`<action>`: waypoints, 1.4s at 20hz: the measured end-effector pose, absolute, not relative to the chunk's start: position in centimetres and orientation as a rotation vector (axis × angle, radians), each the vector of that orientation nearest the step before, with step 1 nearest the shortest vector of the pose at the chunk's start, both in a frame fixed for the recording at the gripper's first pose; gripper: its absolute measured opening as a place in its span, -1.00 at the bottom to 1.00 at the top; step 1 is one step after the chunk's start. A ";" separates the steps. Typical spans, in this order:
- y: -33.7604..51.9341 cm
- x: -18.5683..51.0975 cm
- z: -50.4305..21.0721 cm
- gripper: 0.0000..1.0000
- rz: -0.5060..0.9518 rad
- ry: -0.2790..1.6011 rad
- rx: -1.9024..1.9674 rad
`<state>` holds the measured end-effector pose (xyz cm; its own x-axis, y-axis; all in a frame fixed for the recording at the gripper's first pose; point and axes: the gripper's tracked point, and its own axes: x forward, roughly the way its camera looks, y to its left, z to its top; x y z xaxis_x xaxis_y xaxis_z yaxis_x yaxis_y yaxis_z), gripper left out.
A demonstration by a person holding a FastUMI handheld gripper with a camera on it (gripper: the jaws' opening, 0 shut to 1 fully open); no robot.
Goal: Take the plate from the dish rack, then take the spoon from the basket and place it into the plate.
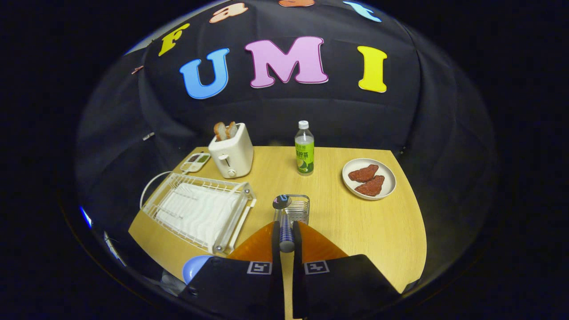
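gripper: the gripper (286,240) is clamped on the spoon (285,222), both fingers (275,240) pressing the handle from either side, so it's got a proper hold

spoon: handle pinched between the fingers, bowl end sticking out ahead of them, up over the basket (297,209). Long axis runs pretty much straight along the fingers, pointing away from the holder

basket: small wire one, just ahead of the fingertips, the spoon bowl sits at its near-left corner. Can't tell if the spoon is clear of the wires or touching them

plate: the blue plate (195,268) is already out of the dish rack (200,211), lying on the table (346,222) at the near edge, off to the left of the gripper and closer to the holder than the fingertips are

the relation that matters: target is back and to the left of the spoon, so I'd guess the move is lift, pull back, swing left, then lower

other plate: the white plate with meat (369,178) is far right, well apart, not the one we want

risk: my guess, the spoon tip snagging the basket on the way out
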<state>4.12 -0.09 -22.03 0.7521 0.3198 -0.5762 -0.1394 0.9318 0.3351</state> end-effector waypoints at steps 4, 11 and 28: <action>3.3 -1.4 -18.0 -0.77 0.380 0.662 0.349; 10.3 -10.3 -20.8 -0.77 0.561 0.792 0.389; 16.8 -13.9 -33.6 -0.70 0.621 0.960 0.300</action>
<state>-13.90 16.83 -33.61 0.4187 0.6143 -0.6689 -0.3582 0.7885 0.4999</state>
